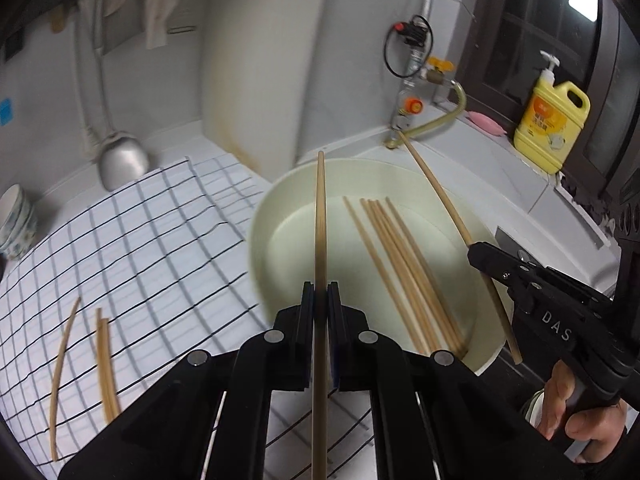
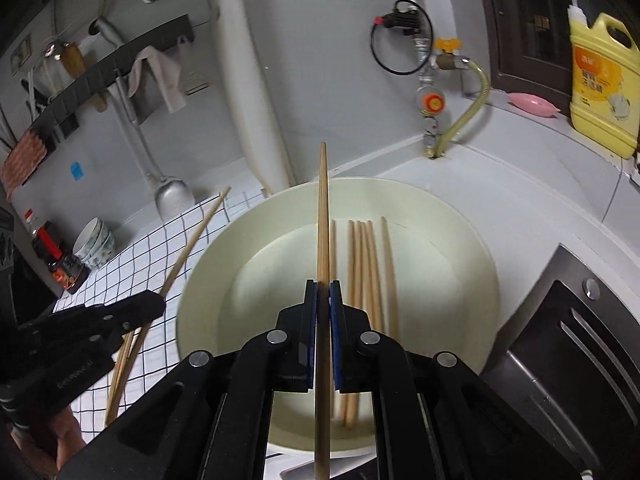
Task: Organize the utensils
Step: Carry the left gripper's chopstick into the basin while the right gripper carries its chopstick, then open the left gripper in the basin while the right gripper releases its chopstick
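Both grippers were clamped shut, each on a single wooden chopstick. Seen from its own wrist camera, the left gripper (image 1: 321, 300) pinched one chopstick (image 1: 320, 220) between its blue-padded jaws, the stick pointing straight ahead over the near rim of a cream basin (image 1: 264, 216). To its right, the right gripper (image 1: 478, 250), held by a hand (image 1: 576, 412), gripped a second chopstick (image 1: 436, 196) that slanted across the basin's far side.

Inside the basin lay a loose bundle of chopsticks (image 1: 396, 264), side by side and running roughly lengthwise. Left of the basin, a white cloth with a dark grid (image 1: 132, 240) covered the counter; three more chopsticks (image 1: 105, 364) rested on it, well apart from the basin.

Further out, a metal ladle (image 1: 122, 162) hung against the wall above the cloth, and stacked bowls (image 1: 16, 220) stood at the far left edge. A white cutting board (image 1: 264, 60) leaned upright behind the basin. At the back right stood a gas valve with a yellow hose (image 1: 436, 120), a pink soap dish (image 1: 486, 122) and a yellow detergent bottle (image 1: 552, 120) on the ledge.

From the right wrist camera, a stove top (image 2: 568, 344) sat just beside the basin, on the right.
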